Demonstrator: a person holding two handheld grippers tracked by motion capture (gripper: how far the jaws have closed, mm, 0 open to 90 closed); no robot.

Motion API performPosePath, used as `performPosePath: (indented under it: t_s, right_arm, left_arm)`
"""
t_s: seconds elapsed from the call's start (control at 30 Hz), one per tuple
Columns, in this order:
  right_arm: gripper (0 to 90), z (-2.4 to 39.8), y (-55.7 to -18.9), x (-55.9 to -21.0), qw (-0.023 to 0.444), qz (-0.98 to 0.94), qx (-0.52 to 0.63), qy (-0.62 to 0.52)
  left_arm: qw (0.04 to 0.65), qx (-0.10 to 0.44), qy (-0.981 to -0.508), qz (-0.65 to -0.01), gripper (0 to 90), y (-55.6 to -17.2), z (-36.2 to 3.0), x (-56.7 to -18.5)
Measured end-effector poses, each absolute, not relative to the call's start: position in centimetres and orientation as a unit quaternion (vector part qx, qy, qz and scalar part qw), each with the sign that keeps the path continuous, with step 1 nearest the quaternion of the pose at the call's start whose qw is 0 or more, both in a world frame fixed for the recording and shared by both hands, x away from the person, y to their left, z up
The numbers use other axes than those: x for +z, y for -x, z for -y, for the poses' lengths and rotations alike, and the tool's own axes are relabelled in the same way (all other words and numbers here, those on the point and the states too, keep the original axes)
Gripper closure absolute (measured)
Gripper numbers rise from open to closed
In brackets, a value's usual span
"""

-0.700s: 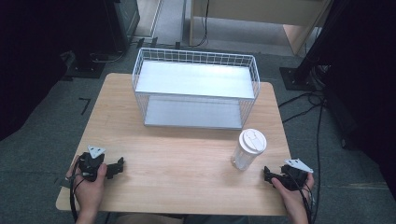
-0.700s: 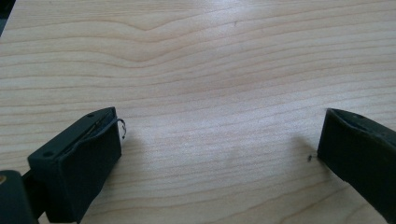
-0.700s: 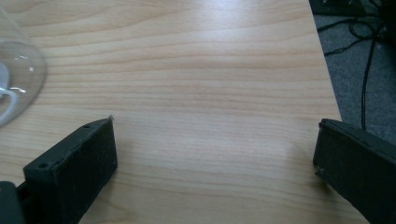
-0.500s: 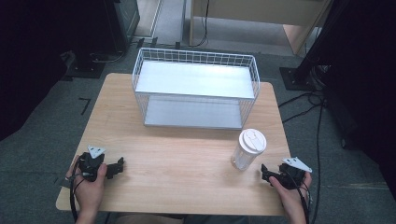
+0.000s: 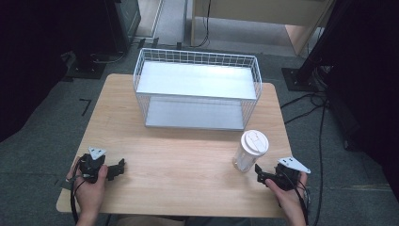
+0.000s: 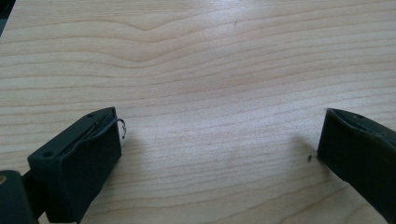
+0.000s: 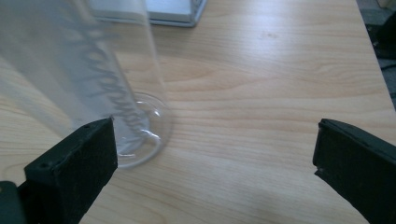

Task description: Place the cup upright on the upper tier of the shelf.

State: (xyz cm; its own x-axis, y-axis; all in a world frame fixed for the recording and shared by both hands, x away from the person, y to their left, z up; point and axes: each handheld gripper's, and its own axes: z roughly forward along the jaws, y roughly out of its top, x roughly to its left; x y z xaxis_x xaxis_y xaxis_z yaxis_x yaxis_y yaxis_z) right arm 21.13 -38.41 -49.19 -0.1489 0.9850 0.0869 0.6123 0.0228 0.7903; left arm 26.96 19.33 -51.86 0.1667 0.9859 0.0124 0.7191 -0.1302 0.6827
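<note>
A clear plastic cup [image 5: 249, 153] with a white lid stands upright on the wooden table [image 5: 188, 160], front right. My right gripper [image 5: 259, 173] sits low just in front and right of it, jaws wide open with nothing between them. In the right gripper view the cup [image 7: 93, 79] rises blurred beside the left jaw, its round base [image 7: 144, 126] on the wood. My left gripper [image 5: 120, 167] rests at the front left of the table, also open. Between its jaws lies just bare wood [image 6: 219, 140].
A white wire basket [image 5: 197, 89] with a pale flat floor stands at the back middle of the table. Black stands and cables lie on the grey floor around the table. A person's hands hold both grippers at the front edge.
My right gripper has crept a little left toward the cup. The left gripper and the cup have stayed put.
</note>
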Motion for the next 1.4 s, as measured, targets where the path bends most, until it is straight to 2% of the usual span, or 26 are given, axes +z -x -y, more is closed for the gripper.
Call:
performPosePath:
  t_s: [0.3, 1.13, 1.3, 1.4]
  right_arm:
    - [0.0, 36.7, -20.9, -48.4, 0.248, -0.691, 0.383, -0.561]
    - [0.5, 33.6, -21.4, -47.7, 0.246, -0.686, 0.415, -0.544]
    - [9.3, 33.0, -21.5, -47.4, 0.269, -0.656, 0.439, -0.551]
    - [9.5, 32.8, -21.6, -47.3, 0.276, -0.650, 0.444, -0.552]
  left_arm:
    - [0.277, 0.241, -0.712, -0.599, 0.0, -27.0, -19.3, -51.9]
    - [0.276, 0.241, -0.712, -0.599, 0.0, -27.0, -19.3, -51.9]
    - [0.276, 0.241, -0.712, -0.598, 0.0, -27.0, -19.3, -51.9]
    - [0.276, 0.241, -0.712, -0.598, 0.0, -27.0, -19.3, -51.9]
